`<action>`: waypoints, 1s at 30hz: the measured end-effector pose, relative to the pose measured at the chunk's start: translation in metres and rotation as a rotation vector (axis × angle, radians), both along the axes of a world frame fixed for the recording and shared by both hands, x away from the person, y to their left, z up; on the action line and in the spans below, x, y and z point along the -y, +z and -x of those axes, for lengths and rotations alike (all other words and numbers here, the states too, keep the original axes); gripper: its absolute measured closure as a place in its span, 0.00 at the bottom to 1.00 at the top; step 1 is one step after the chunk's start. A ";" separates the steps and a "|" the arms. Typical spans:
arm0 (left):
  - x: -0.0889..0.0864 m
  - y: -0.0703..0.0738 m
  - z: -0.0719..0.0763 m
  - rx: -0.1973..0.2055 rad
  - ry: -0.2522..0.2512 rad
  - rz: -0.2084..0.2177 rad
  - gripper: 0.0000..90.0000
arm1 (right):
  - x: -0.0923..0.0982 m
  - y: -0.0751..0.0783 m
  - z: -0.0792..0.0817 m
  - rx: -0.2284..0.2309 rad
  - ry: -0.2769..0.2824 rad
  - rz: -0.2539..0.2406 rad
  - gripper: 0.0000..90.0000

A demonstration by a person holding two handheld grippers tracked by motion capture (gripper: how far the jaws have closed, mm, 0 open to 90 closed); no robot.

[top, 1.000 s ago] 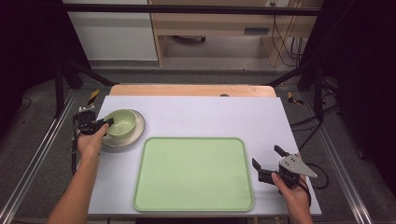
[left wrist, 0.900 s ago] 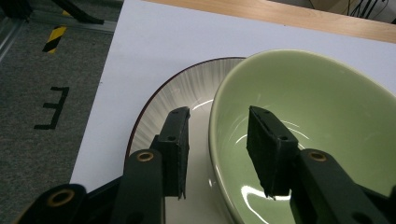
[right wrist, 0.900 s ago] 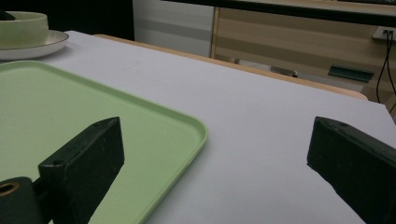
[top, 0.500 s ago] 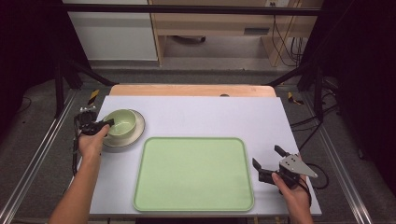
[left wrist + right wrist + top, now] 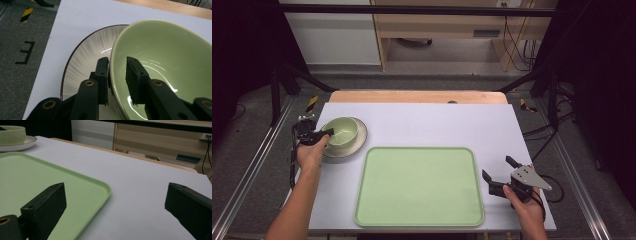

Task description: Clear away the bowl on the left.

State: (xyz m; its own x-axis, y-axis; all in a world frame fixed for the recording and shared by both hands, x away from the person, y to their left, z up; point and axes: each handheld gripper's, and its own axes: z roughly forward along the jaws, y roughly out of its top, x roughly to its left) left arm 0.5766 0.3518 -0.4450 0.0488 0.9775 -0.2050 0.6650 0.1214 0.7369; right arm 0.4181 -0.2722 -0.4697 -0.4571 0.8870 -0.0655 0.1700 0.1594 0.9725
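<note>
While the person's left hand (image 5: 310,150) is reaching in over the left edge of the table (image 5: 422,120), the left gripper (image 5: 323,134) is sitting at the near-left side of a green bowl (image 5: 340,131). Seen in the left gripper view, its two black jaws are straddling the bowl's wall, one jaw outside over the plate (image 5: 82,57) and the other inside the bowl (image 5: 162,55). The outer jaw is lying against the wall, while a narrow gap is showing between the inner jaw and the rim, so the jaws are standing partly spread around the rim rather than pressed tight on it. The bowl is standing upright on the pale plate (image 5: 357,142), which has a dark rim and grey streaks, and both are resting at the left side of the white tabletop, just beyond the far-left corner of a green tray (image 5: 419,185).

The tray is lying flat in the near middle of the table. To its right, the right hand (image 5: 524,205) is holding the right gripper (image 5: 499,168) just beside the tray's right edge, with its jaws spread wide and nothing between them. In the right gripper view, one jaw is hanging over the tray's corner (image 5: 50,180) and the other over the bare tabletop, with the bowl (image 5: 11,133) and plate (image 5: 22,143) showing far off at the upper left.
</note>
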 end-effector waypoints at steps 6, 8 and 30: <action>-0.002 -0.002 0.000 -0.020 0.014 0.005 0.88 | 0.000 0.000 0.000 -0.001 0.000 0.002 0.04; -0.002 -0.003 0.000 -0.018 0.016 0.018 0.89 | 0.000 0.000 0.000 -0.002 0.000 0.003 0.04; 0.003 0.008 0.011 0.016 -0.023 0.097 0.92 | 0.000 0.000 0.000 0.000 -0.002 0.005 0.04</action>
